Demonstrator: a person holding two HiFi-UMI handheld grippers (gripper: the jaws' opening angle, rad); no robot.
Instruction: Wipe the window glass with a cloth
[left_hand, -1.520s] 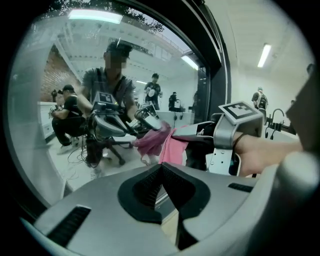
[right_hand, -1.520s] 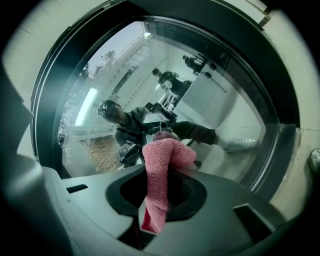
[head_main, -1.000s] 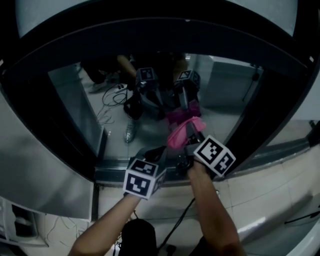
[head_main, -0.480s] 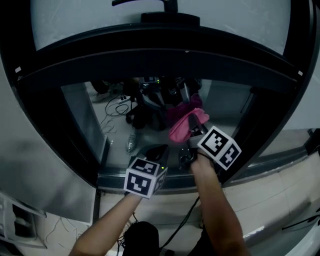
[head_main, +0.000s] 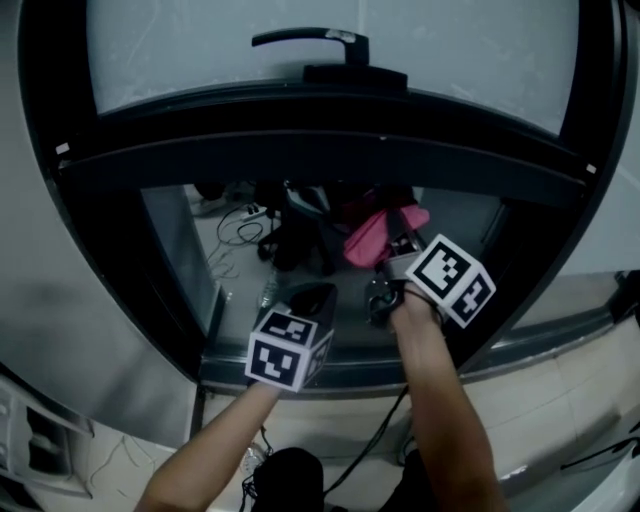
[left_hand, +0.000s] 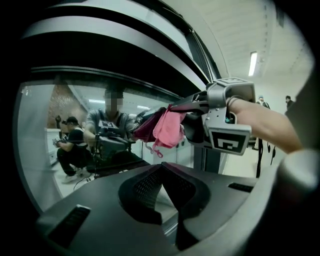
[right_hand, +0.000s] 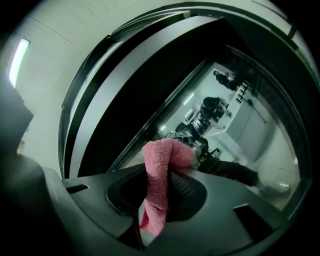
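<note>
The pink cloth (head_main: 371, 236) is pressed on the lower window glass (head_main: 176, 232), which mirrors it. My right gripper (head_main: 396, 234) is shut on that cloth, its marker cube (head_main: 452, 280) just below. From the right gripper view the cloth (right_hand: 161, 176) hangs bunched out of the jaws, close to the glass (right_hand: 240, 117). My left gripper (head_main: 312, 297) hovers lower left, near the pane's bottom edge, shut with nothing in it. In the left gripper view its fingertips (left_hand: 161, 169) meet, and the cloth (left_hand: 167, 128) shows above them.
A black window frame (head_main: 320, 140) surrounds the pane, with a black handle (head_main: 310, 39) on the upper sash. The sill (head_main: 340, 372) runs just below the grippers. Reflections of a person and cables fill the glass (left_hand: 65, 125). A cable hangs under the sill.
My right gripper has slid up the glass with the cloth. The head view has tilted up, bringing the handle into sight. The left gripper has stayed near the sill.
</note>
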